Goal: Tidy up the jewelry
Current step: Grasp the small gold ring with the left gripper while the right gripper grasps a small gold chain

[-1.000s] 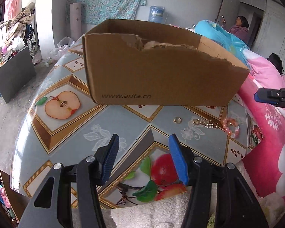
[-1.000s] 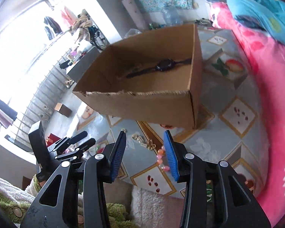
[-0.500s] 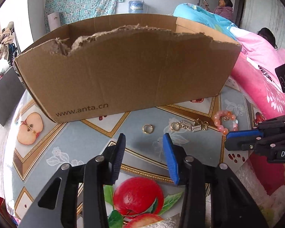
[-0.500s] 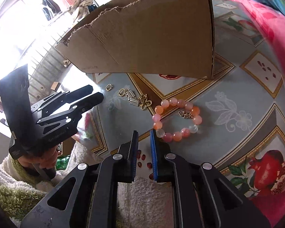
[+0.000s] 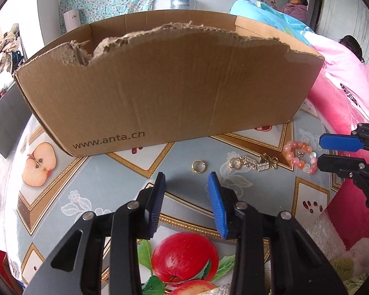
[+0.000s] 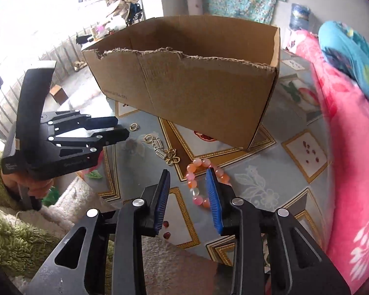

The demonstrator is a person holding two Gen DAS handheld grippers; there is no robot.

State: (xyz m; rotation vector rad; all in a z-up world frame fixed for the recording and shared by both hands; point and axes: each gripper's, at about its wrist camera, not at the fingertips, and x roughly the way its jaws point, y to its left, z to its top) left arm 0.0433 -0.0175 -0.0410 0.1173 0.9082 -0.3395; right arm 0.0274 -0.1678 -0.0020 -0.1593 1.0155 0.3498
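A gold ring [image 5: 198, 166] lies on the patterned tablecloth just beyond my open left gripper [image 5: 187, 184]; it also shows in the right wrist view [image 6: 133, 126]. A gold chain ornament [image 5: 254, 162] [image 6: 163, 152] lies to its right. A pink bead bracelet [image 5: 299, 156] [image 6: 199, 184] lies further right. My right gripper [image 6: 188, 183] is open, its jaws on either side of the bracelet's near part. The torn cardboard box [image 5: 164, 86] [image 6: 196, 83] stands behind the jewelry.
Pink bedding [image 5: 337, 98] [image 6: 351, 147] borders the table on the right. A fluffy cloth [image 6: 160, 258] lies at the table's near edge. Two people [image 5: 295, 2] are at the back right. My left gripper shows in the right wrist view [image 6: 115, 129].
Both grippers moved in closer to the jewelry. My right gripper narrowed half a second ago and has opened again, now around the bracelet. My left gripper stays open near the ring.
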